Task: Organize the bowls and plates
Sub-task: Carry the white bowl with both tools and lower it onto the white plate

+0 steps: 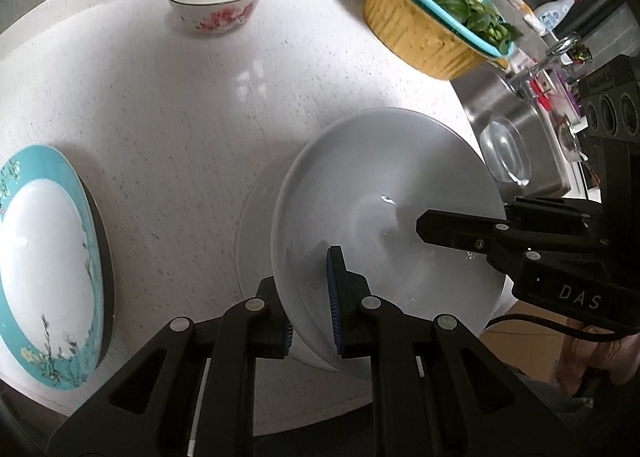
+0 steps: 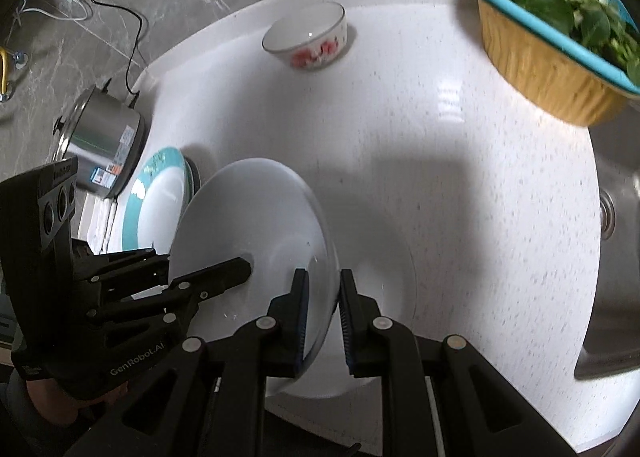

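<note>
1. Two grippers pinch one white plate (image 1: 384, 217) at opposite edges, holding it clear above the speckled white counter (image 1: 168, 125).
2. Left gripper (image 1: 310, 297): its blue-padded fingers (image 1: 334, 297) are pressed onto the plate's near rim, one inside the dish and one behind it.
3. Right gripper (image 2: 324, 317): nearly closed, with the plate's thin rim clamped between its pads.
4. Teal-rimmed plate (image 1: 44, 269) lies on the counter to the left of the held plate.
5. Flowered bowl (image 1: 216, 1) stands by the counter's far edge, well apart.
</note>
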Demonstrator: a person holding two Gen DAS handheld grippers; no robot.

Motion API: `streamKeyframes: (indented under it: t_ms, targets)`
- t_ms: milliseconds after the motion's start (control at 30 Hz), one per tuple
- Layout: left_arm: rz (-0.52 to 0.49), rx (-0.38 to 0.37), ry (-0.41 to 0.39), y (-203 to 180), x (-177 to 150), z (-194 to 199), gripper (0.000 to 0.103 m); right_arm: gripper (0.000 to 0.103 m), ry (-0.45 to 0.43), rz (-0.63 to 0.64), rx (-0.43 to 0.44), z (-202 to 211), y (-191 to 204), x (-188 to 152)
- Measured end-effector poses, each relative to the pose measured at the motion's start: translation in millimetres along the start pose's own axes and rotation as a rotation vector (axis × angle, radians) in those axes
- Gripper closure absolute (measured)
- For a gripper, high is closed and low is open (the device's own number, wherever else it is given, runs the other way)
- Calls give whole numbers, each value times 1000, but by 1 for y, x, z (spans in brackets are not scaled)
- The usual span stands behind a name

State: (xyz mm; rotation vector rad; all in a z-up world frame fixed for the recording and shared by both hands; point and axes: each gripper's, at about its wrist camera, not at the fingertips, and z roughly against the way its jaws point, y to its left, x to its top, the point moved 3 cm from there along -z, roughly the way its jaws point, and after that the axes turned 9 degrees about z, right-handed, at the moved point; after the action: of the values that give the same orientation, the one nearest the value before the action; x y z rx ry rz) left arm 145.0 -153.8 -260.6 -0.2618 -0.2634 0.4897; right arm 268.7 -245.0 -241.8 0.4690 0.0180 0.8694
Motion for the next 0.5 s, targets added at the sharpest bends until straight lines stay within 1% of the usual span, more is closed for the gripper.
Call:
streamKeyframes:
  t_ms: [233,300,500]
  targets:
    - [-5,6,19,0,-10,-14,90,86,22,-20,-2,-8,-4,-13]
    - [-5,12,27,-2,-2,-22,90,86,27,-27,-3,-12,-5,-16]
    - [-1,39,48,1,2,-39,87,86,48,-35,-7,-27,-7,-19]
